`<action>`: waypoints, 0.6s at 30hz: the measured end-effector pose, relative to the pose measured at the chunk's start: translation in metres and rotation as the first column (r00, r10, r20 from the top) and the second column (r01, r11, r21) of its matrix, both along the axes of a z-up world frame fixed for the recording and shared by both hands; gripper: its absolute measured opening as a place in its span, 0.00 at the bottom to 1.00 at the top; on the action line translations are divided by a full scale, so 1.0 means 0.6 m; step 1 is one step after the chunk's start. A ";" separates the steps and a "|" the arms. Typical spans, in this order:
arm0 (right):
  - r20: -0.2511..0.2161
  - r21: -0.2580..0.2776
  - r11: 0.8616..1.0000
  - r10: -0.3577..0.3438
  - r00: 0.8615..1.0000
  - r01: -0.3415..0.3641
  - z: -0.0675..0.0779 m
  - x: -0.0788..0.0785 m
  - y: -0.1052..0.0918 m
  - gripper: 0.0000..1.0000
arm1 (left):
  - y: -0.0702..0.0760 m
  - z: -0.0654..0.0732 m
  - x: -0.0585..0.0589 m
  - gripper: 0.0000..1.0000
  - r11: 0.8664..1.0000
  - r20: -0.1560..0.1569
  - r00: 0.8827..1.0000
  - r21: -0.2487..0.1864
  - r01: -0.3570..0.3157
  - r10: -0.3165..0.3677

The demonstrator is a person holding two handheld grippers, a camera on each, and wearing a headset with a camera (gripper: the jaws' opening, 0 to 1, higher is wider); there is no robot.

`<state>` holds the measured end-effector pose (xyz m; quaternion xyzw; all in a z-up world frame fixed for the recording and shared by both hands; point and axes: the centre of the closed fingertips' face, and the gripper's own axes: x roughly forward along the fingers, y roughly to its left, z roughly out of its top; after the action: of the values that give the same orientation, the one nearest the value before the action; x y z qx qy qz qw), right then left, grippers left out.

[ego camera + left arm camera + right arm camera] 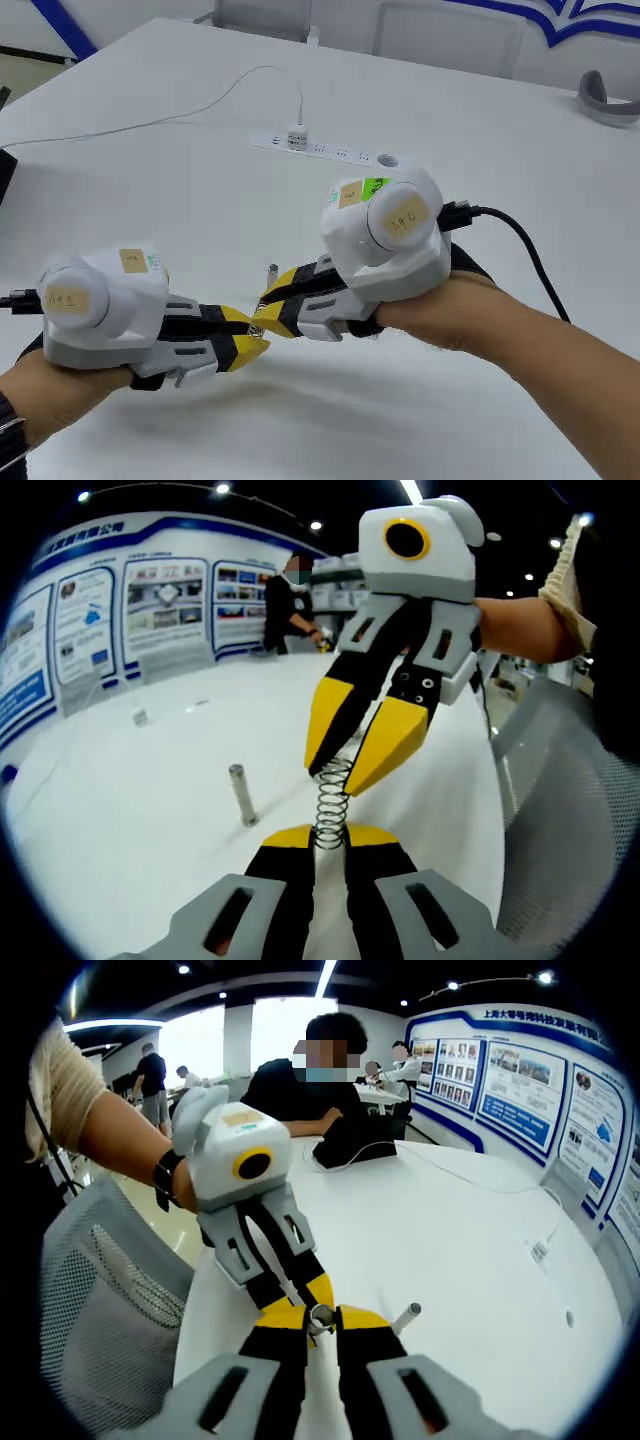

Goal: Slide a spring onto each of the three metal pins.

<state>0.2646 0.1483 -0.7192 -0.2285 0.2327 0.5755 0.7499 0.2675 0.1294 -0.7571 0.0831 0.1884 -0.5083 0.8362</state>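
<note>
Left claw [330, 838] is closed down narrow on the lower end of the spring [332, 798]. The right claw [320, 1322] meets it tip to tip and appears nipped just as tight on the upper end, so the spring hangs in the air between the two, above the bench [120, 820]. One metal pin [240, 794] stands upright and bare on the bench, near the claws but apart from them. Hazards, as judged: the spring is thin and compliant — if the claws pull or twist against each other it may bow, then flick away when either end is let go. Releasing one grip before the other is secure would drop it, and it would likely roll. The pin looks free-standing — a sideways knock from a claw, or a spring end brought down off-axis, could topple it. Whether either spring end is clear enough of the jaws to thread cannot be told.
</note>
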 end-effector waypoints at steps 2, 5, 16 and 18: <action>0.002 0.008 1.000 -0.003 1.000 0.003 0.002 0.001 0.002 0.12 | 0.001 0.001 0.001 0.10 1.000 -0.014 1.000 -0.014 -0.010 0.010; 0.006 0.021 1.000 -0.011 1.000 0.011 0.006 0.004 0.004 0.12 | 0.000 0.005 0.001 0.10 0.999 -0.036 0.999 -0.047 -0.024 0.022; 0.012 0.078 0.995 -0.060 0.998 0.059 0.016 0.018 0.006 0.15 | 0.003 0.024 0.013 0.10 0.987 -0.071 0.995 -0.141 -0.078 0.069; -0.001 0.093 0.993 -0.072 0.997 0.072 0.017 0.020 0.005 0.15 | 0.005 0.026 0.015 0.10 0.986 -0.070 0.995 -0.144 -0.083 0.074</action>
<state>0.2768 0.1511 -0.7090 -0.1854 0.2126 0.5581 0.7803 0.2768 0.1322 -0.7416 -0.0026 0.1802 -0.4897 0.8530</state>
